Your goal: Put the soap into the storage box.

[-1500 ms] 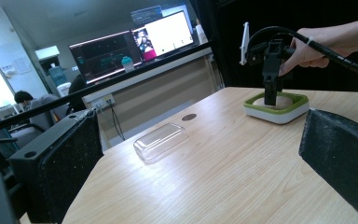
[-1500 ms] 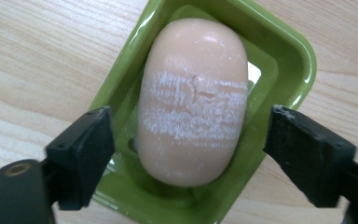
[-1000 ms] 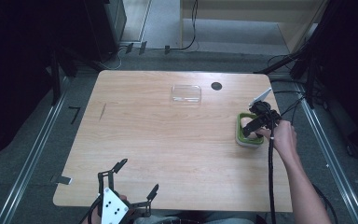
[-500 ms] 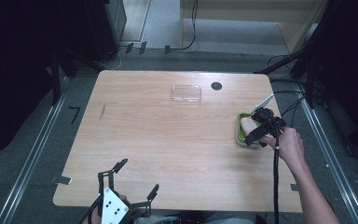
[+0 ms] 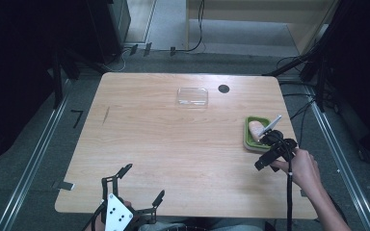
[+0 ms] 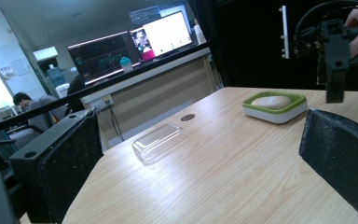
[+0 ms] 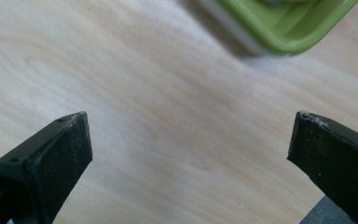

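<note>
Hovering just off the near corner of the green tray (image 5: pixel 248 139), the right gripper (image 5: pixel 266 162) had its fingers (image 7: pixel 51 158) spread wide with nothing between them; they had just been opening, and only bare wood of the worktop (image 5: pixel 173 144) lay beneath the gap in the right gripper view. That tray sat near the right edge of the worktop, and a pale, rounded lump (image 5: pixel 256 129) rested inside it, seen in the left gripper view as a smooth whitish mound (image 6: pixel 271 101) inside the tray's green rim. The person's right hand (image 5: pixel 306 168) gripped the tool from the near side, its cable trailing toward the front edge. Farther back, near the middle of the far side, a clear plastic lid (image 5: pixel 192 96) lay flat, with a small dark round spot (image 5: pixel 223 88) just to its right. The left gripper (image 5: pixel 137 185) was at the front edge of the worktop, well apart from the tray, its fingers (image 6: pixel 60 163) likewise spread apart and empty. In the left gripper view, a desk with lit monitors (image 6: pixel 130 44) stood beyond the worktop.
</note>
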`<state>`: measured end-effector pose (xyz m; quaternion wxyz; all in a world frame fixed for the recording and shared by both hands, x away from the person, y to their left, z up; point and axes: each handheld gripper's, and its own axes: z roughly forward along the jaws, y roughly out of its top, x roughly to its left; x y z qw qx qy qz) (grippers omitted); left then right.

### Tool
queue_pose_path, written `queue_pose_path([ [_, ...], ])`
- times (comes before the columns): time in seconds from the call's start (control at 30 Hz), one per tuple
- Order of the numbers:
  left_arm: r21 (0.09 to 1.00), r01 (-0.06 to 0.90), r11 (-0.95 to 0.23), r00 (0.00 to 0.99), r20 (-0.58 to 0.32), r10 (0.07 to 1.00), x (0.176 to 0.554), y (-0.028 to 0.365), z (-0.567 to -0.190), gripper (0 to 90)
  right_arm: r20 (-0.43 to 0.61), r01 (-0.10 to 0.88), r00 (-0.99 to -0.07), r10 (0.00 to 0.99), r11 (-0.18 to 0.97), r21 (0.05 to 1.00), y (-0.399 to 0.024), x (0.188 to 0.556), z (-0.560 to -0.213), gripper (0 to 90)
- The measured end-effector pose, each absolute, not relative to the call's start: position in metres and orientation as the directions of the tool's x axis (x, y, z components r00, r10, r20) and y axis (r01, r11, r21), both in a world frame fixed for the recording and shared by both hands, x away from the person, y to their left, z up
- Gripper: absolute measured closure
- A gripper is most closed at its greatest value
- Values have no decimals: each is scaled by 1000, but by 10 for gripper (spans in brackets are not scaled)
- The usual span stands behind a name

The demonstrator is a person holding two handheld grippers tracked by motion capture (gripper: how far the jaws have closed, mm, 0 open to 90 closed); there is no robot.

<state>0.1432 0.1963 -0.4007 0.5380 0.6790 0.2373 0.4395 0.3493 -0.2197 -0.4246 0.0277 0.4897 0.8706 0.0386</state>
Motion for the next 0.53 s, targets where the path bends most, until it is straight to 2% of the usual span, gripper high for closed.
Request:
queue_pose_path([
  [0.33, 939, -150, -309, 501, 342, 795, 143, 196, -401, 0, 8, 838, -545, 839, 544, 42, -220, 319, -445, 0],
  [0.53, 938, -149, -312, 498, 343, 796, 143, 196, -401, 0, 17, 831, -555, 832, 554, 44, -222, 315, -454, 10],
])
